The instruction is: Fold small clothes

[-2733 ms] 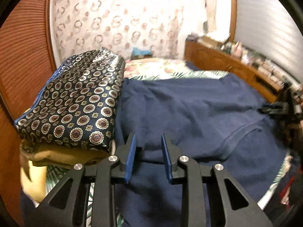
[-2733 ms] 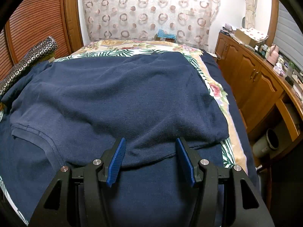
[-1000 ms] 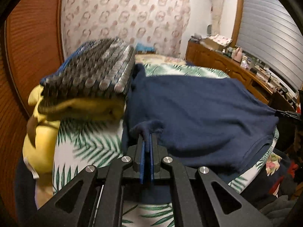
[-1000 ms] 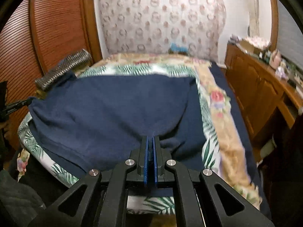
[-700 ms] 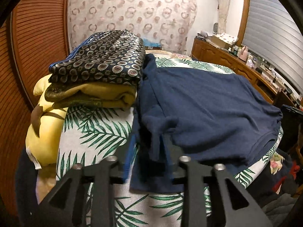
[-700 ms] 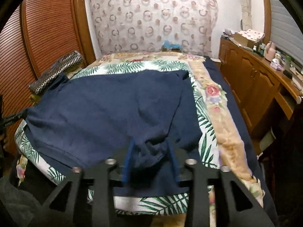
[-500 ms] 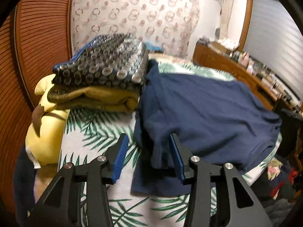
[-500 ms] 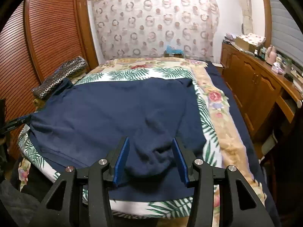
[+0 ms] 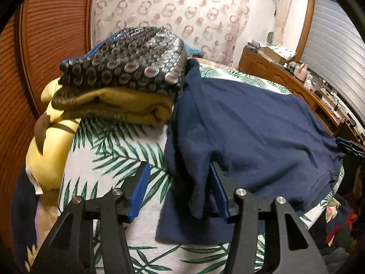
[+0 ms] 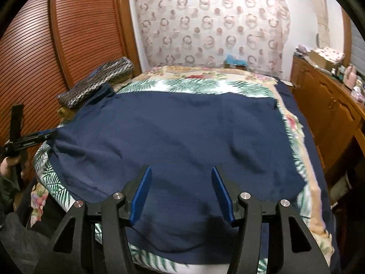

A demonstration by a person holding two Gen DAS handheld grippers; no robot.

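Observation:
A navy blue shirt lies spread flat on the leaf-print bedspread. In the left wrist view the shirt has a bunched fold of cloth hanging between my open fingers. My left gripper is open at the shirt's near left corner, with the cloth draped against the right finger. My right gripper is open just above the shirt's near edge and holds nothing. The left gripper also shows at the far left of the right wrist view.
A stack of folded clothes, a dark patterned piece on a mustard one, sits left of the shirt beside a yellow plush. A wooden louvred closet runs along the left. A wooden dresser stands on the right.
Both grippers were shut on the shirt's near edge one second ago. They have opened and let the cloth drop onto the bed, then drawn back a little.

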